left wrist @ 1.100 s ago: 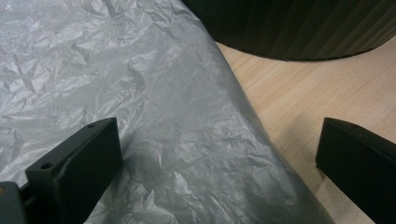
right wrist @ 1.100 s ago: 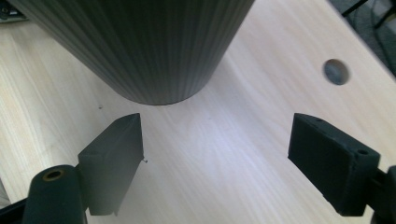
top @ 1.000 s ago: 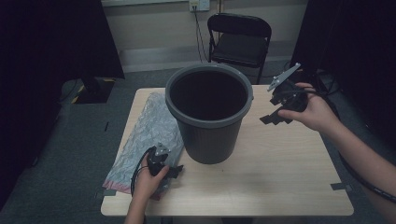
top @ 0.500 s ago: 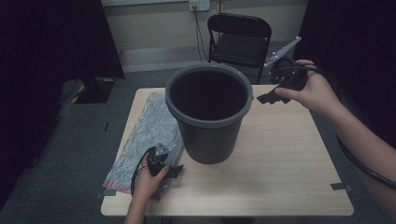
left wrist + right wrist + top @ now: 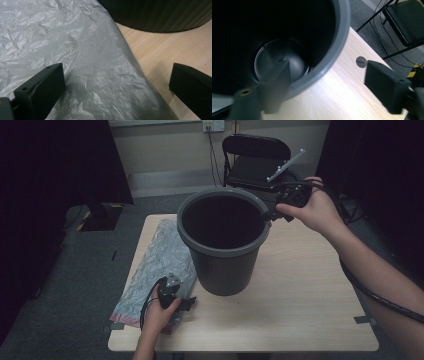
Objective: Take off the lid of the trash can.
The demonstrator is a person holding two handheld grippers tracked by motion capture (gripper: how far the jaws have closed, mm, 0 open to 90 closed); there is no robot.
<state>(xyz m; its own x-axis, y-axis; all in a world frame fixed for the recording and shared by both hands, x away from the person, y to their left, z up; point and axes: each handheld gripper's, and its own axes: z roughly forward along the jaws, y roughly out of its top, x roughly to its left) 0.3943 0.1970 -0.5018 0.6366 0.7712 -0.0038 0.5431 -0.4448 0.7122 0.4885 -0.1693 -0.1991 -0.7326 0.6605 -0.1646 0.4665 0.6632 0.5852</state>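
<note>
A dark grey plastic bucket (image 5: 222,250) stands upright in the middle of the table, and I see nothing in it. A crumpled grey plastic bag (image 5: 160,255) lies flat to its left. My left gripper (image 5: 187,304) rests low on the bag's near end; its jaws stand wide apart over the bag (image 5: 87,62), so the left gripper (image 5: 117,80) is open. My right gripper (image 5: 267,215) is at the bucket's far right rim. The right gripper (image 5: 328,72) straddles the rim (image 5: 342,37), one jaw inside and one outside. Its jaws have just been closing a little but do not press on the rim.
The light wooden table (image 5: 300,290) has bare room to the right of and in front of the bucket. A round grommet (image 5: 360,61) sits in the tabletop near the bucket. A black folding chair (image 5: 257,162) stands behind the table, and dark curtains hang at both sides.
My right gripper has risen and moved left from beside the bucket to over its rim. The left gripper has stayed on the bag.
</note>
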